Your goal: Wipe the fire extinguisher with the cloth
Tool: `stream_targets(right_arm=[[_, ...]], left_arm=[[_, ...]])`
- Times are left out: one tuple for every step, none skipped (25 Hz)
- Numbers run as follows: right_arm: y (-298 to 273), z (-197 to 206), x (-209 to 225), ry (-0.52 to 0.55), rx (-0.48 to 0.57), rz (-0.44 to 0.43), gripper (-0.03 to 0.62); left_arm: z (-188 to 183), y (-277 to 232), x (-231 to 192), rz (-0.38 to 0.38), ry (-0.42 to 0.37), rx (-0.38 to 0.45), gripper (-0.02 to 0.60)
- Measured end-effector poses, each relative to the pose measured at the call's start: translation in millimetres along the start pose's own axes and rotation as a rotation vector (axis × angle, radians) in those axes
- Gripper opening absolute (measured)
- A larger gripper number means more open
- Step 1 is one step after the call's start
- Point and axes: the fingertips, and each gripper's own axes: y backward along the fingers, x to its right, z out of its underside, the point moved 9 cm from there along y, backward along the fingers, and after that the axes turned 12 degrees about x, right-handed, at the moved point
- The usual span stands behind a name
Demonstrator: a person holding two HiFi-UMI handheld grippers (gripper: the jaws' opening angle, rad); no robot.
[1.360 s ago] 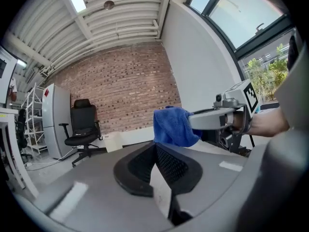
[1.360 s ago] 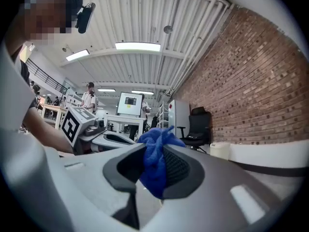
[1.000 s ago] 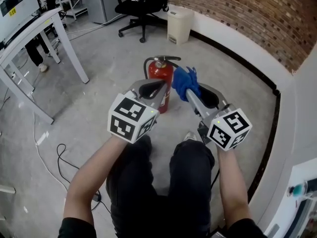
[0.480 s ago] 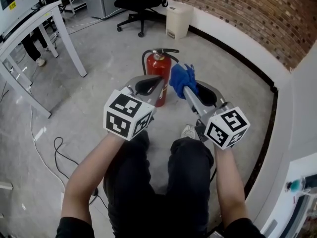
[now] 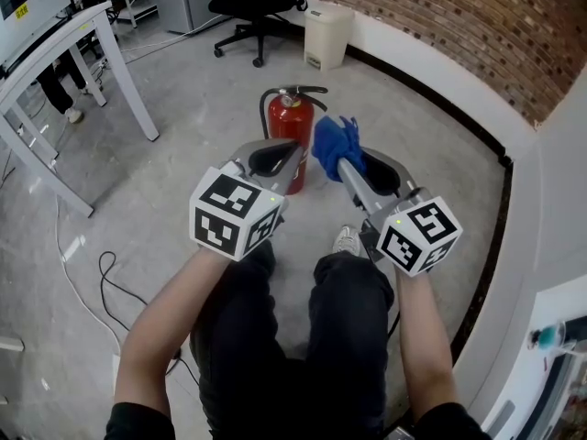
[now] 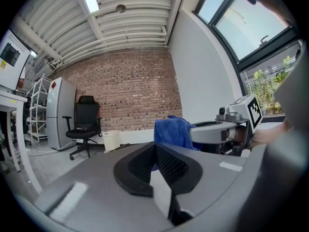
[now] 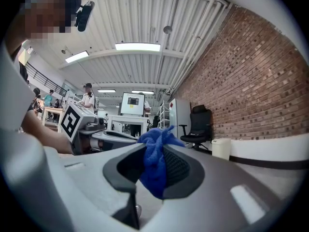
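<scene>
Fire extinguisher (image 5: pixel 292 137) stands upright on the floor just ahead of both grippers. Right gripper (image 5: pixel 351 168) clamps the blue cloth (image 5: pixel 332 147) at its tips, presenting it for wiping, apparently without contact yet. Left gripper (image 5: pixel 292 161) is closed and empty.

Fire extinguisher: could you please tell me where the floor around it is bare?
Bare floor lies between the fire extinguisher and the white table, and right of it to the skirting. Its near side is crowded by the left gripper and right gripper.

You face a brick wall (image 5: pixel 440 26) above grey concrete floor (image 5: pixel 206 117); a black office chair (image 5: pixel 252 3) and white bin (image 5: pixel 327 37) stand near it, a white table (image 5: pixel 64 46) at your left.
</scene>
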Motion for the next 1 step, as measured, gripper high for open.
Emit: stream_targets(right_arm=[[0.2, 0.4, -1.1, 0.0, 0.0, -0.001, 0.095]], left_arm=[[0.4, 0.8, 0.3, -0.001, 0.001, 0.001, 0.006]])
